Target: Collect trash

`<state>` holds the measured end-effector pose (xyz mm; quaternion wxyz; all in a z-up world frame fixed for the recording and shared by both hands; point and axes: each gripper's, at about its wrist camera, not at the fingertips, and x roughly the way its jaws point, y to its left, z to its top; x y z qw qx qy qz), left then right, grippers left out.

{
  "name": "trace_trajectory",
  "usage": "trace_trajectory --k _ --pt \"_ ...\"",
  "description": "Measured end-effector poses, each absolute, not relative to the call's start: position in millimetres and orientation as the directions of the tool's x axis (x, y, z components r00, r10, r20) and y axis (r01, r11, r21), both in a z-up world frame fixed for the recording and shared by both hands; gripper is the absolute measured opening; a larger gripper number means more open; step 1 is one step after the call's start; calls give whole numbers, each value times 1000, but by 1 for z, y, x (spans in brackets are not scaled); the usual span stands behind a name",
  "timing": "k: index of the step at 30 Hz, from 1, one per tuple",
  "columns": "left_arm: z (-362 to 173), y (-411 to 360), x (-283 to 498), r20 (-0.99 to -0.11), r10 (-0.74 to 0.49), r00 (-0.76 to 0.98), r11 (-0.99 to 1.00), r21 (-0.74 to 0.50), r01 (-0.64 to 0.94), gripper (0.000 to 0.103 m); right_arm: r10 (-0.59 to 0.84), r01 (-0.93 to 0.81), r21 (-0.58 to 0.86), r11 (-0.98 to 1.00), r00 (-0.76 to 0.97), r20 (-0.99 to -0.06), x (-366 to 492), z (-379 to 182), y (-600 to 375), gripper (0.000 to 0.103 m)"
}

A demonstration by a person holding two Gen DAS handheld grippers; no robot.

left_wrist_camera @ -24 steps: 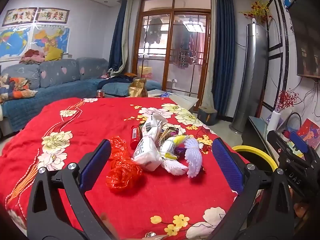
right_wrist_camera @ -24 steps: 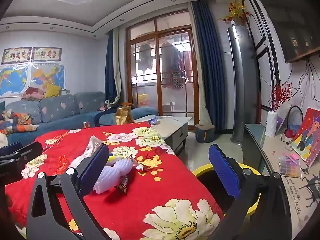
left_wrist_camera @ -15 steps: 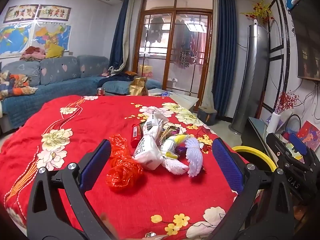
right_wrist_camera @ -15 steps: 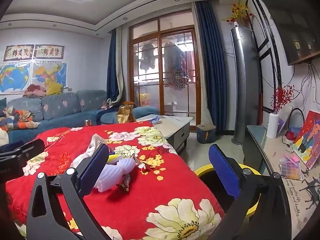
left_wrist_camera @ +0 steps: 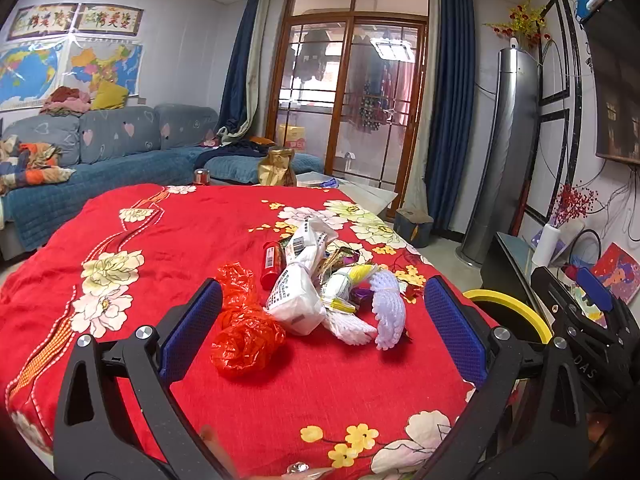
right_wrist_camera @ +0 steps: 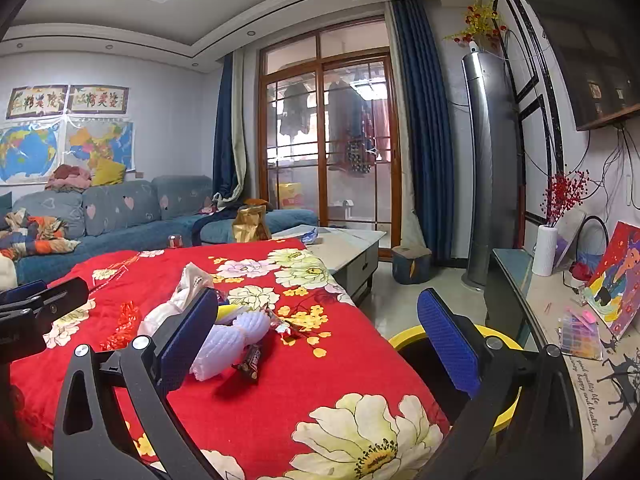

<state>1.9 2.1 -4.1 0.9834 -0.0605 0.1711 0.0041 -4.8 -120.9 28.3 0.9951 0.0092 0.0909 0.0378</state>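
A heap of trash lies on the red flowered tablecloth: a crumpled red plastic bag, a white printed packet, white foam netting, a red tube and small wrappers. My left gripper is open and empty, just short of the heap, with the heap between its pads. My right gripper is open and empty at the table's right edge, above the foam netting and a dark candy wrapper. A yellow-rimmed bin stands on the floor right of the table.
A blue sofa runs along the left wall. A low white coffee table stands behind the red table. A TV shelf with a vase, pictures and a box lines the right wall. A tall grey air conditioner is in the corner.
Both grippers have drifted slightly; the views have risen a little. Nothing has been grasped and the trash has not moved.
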Motion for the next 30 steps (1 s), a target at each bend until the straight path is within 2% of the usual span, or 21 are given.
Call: trace_trajectory --k 30 --pt "-4 3 2 -337 -11 942 992 -121 -32 93 77 -73 25 997 979 -189 -2 24 -121 97"
